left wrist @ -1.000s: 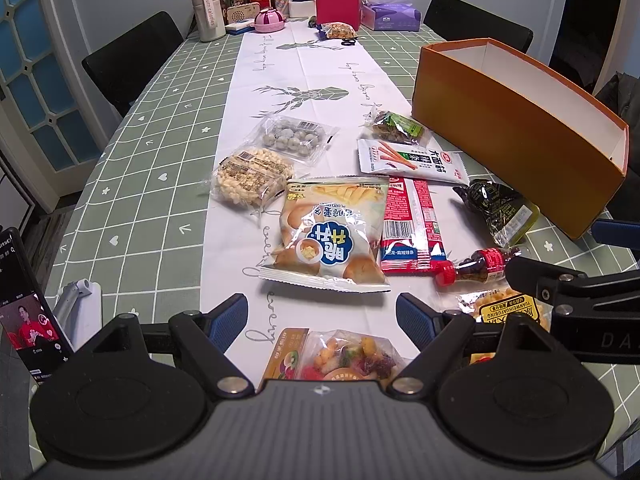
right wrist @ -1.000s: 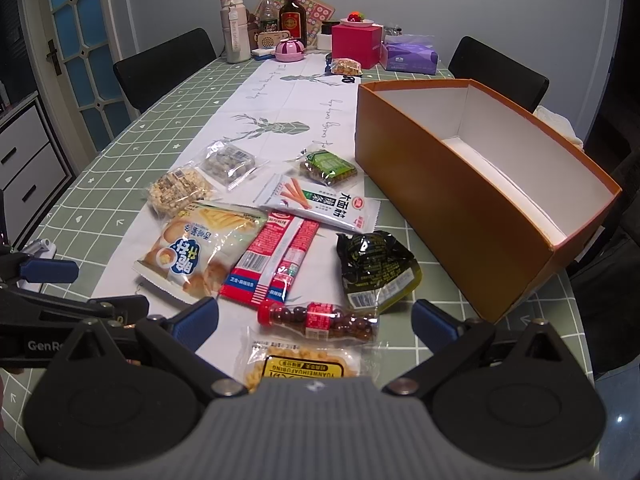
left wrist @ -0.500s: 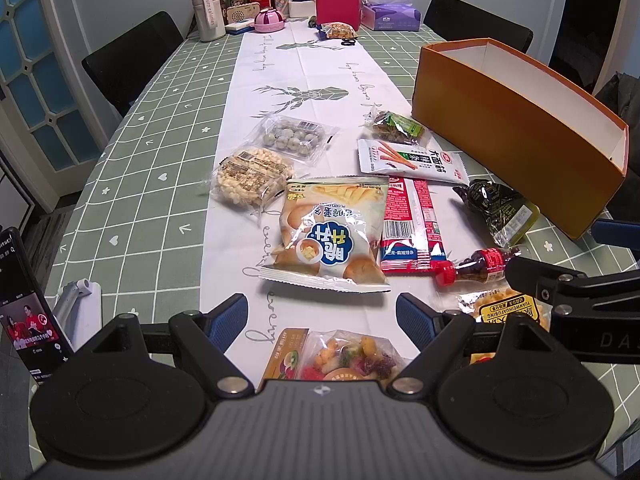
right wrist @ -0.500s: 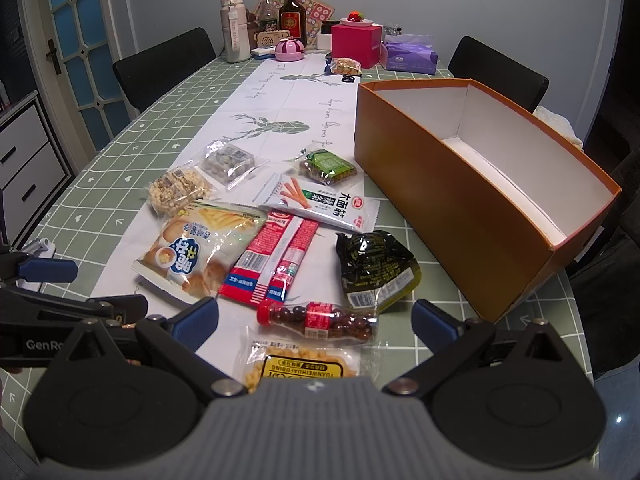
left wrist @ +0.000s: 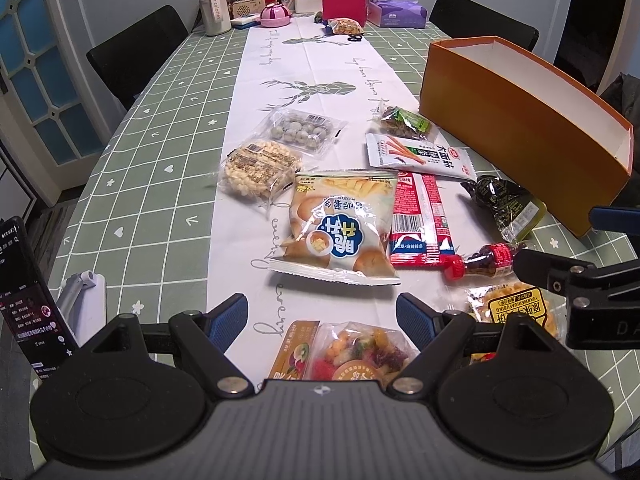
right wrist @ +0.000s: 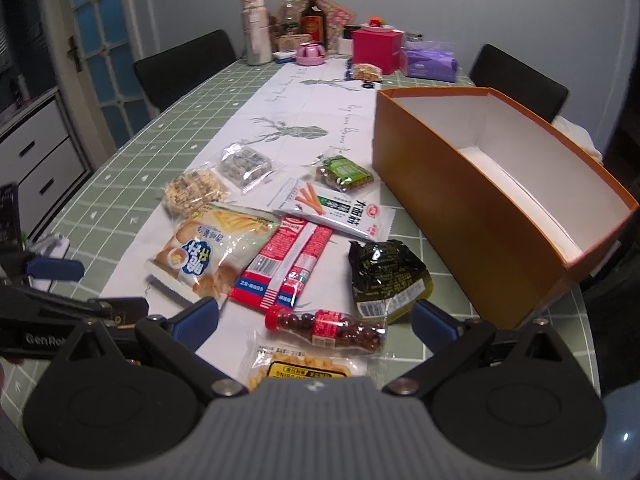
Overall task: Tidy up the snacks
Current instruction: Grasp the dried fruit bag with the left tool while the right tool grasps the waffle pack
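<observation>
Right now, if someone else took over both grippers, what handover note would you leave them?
Left gripper: jaws open, empty, above the mixed-snack pack.
Right gripper: jaws open, empty, over the red-capped bottle.
Orange box: upright on the right side of the table, nothing visible inside.
Done: nothing packed.
Left: all snack packs still lie on the table, including the chip bag.

You have eleven snack packets (left wrist: 338,236) laid out, one small bottle (right wrist: 326,326) among them, one orange box (right wrist: 472,204), three chairs (left wrist: 136,52), and one phone (left wrist: 28,300).
</observation>
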A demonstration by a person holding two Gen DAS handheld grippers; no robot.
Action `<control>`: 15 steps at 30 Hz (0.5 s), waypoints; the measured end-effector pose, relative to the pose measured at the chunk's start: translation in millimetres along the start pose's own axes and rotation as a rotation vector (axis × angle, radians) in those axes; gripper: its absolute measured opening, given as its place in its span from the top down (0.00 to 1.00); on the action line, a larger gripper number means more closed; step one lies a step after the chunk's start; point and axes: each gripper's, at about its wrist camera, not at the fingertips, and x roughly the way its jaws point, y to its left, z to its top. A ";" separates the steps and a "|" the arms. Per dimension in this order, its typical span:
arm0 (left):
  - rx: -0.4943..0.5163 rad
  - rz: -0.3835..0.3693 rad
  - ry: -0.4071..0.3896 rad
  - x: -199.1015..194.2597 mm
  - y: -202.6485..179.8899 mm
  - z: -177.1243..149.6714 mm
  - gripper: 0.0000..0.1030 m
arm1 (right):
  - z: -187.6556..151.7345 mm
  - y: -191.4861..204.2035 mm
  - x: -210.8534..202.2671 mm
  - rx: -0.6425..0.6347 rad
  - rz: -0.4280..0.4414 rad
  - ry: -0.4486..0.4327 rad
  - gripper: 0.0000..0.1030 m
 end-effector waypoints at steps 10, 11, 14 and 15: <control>0.021 -0.017 0.047 7.0 1.1 -6.3 0.04 | -5.2 -8.3 14.8 -0.030 0.050 0.058 0.03; 0.026 -0.022 0.059 9.1 0.9 -8.2 0.04 | -6.8 -8.2 16.4 -0.038 0.055 0.064 0.03; 0.043 -0.032 0.081 13.0 1.1 -15.5 0.04 | -13.7 -8.0 19.2 -0.071 0.065 0.080 0.03; 0.047 -0.036 0.083 13.3 1.3 -17.6 0.04 | -16.0 -8.1 20.2 -0.078 0.065 0.087 0.03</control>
